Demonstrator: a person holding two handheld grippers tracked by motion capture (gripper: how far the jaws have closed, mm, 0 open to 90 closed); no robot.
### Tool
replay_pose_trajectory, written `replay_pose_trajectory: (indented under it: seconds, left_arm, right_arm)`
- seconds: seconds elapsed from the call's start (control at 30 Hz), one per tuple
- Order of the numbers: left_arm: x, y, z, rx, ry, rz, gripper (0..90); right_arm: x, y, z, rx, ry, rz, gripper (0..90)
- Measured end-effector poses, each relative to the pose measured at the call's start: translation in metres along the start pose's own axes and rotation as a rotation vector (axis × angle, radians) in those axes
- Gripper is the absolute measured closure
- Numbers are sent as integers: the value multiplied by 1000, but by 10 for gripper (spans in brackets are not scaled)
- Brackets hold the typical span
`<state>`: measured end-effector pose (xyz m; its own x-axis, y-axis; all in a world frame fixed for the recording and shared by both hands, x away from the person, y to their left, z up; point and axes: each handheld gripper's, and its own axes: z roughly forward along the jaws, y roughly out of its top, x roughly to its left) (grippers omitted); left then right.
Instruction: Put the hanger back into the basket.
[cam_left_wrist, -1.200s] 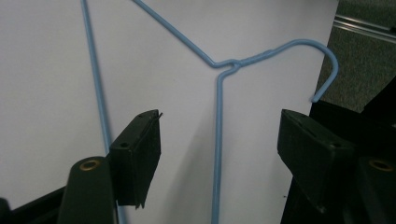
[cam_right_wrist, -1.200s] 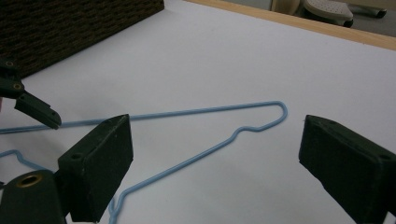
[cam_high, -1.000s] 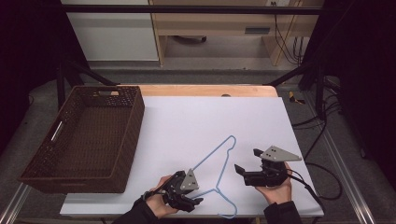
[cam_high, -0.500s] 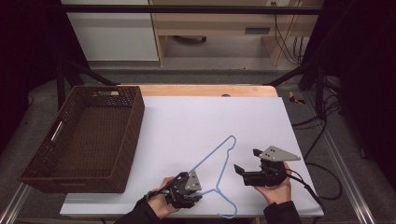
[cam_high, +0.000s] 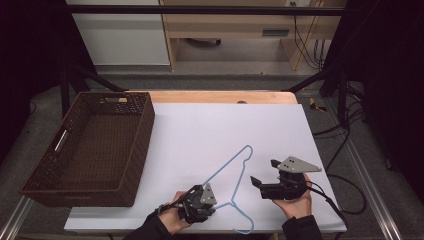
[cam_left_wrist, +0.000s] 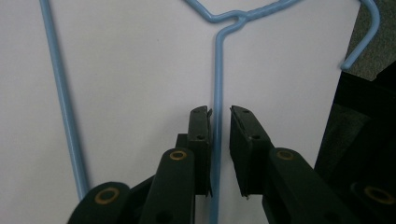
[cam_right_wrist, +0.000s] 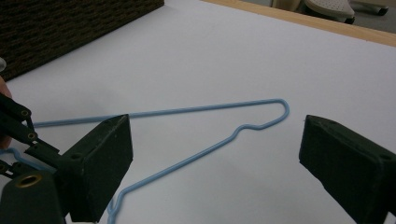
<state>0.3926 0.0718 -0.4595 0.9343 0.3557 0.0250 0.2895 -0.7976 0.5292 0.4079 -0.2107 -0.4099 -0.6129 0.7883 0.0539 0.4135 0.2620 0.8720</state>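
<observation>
With narrow fingers, the left gripper (cam_left_wrist: 218, 122) straddles the light-blue wire hanger (cam_high: 235, 172) without clamping, so closing seems next, while beside the hanger the right gripper (cam_right_wrist: 215, 163) gapes wide.

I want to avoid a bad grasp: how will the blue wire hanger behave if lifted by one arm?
The hanger is thin wire, so probably light and slightly springy. The left gripper straddles one arm off-centre, jaws apart, so it may swing or pivot. Smooth coating could slip.
</observation>
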Motion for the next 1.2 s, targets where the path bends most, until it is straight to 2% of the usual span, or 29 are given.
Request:
replay_pose_trajectory:
  seconds: [0.27,0.43,0.73,0.93,1.0,1.2]
  left_arm:
    - [-1,2,0,19,6,-5,824]
    - [-3,3,1,23,24,-2,858]
    - [-6,3,1,23,40,7,865]
    - [-7,4,-1,-3,25,-1,868]
    - [-7,5,-4,-7,31,5,868]
    - [-3,5,-16,-52,40,-17,869]
  right_arm:
    - [1,0,1,1,1,5,103]
    - [1,0,1,0,3,7,103]
    - [1,0,1,1,3,6,103]
    - [1,0,1,0,6,6,103]
    - [1,0,0,-1,7,6,103]
    - [0,0,0,-11,18,2,107]
